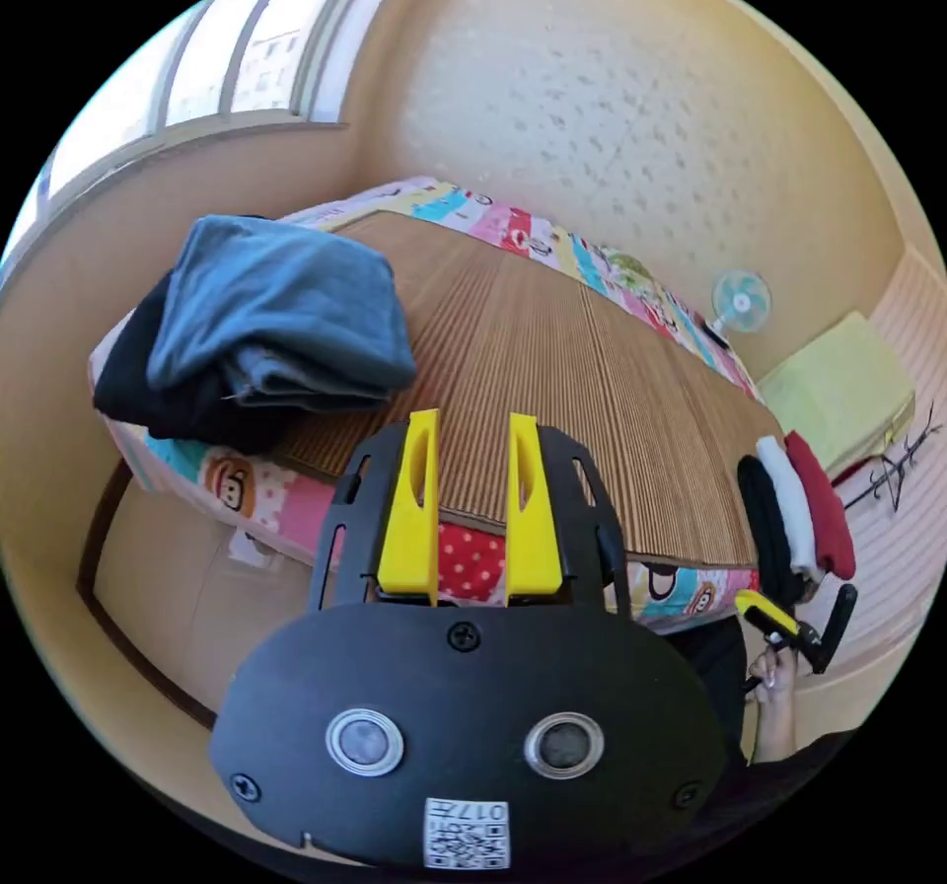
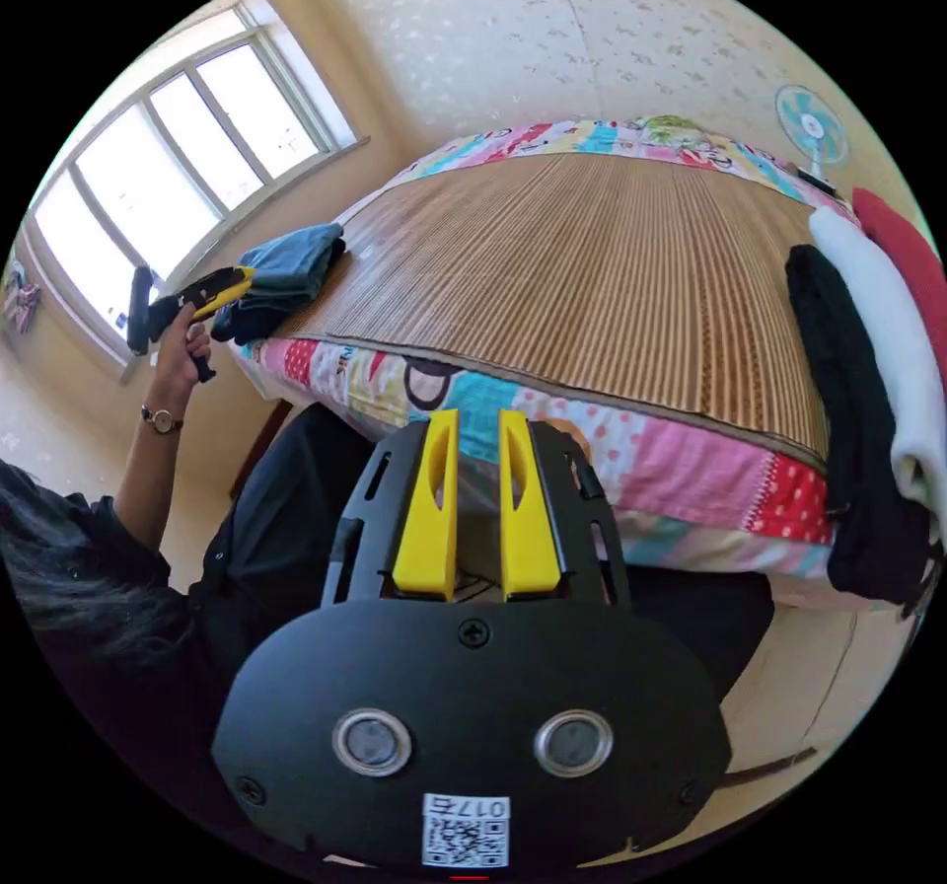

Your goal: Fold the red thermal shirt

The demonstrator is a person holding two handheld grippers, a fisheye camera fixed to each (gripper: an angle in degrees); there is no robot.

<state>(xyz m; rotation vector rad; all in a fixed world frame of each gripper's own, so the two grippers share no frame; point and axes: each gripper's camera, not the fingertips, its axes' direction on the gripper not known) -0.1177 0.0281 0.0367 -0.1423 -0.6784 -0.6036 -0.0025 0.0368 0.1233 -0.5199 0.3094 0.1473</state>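
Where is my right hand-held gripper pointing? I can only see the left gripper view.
Observer: The right hand-held gripper points at the bed's patchwork cover, jaws apart with nothing between them.
Operator: Is it near the red shirt?
Observer: Not touching it. The red shirt lies off to its right on the bed.
Operator: What does my other hand look like from there?
Observer: It holds the left hand-held gripper in the air beside the blue folded pile, and a wristwatch is on that wrist.

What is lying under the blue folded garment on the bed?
Under the blue garment lies a black garment, resting on the woven mat. Anything beneath that is covered.
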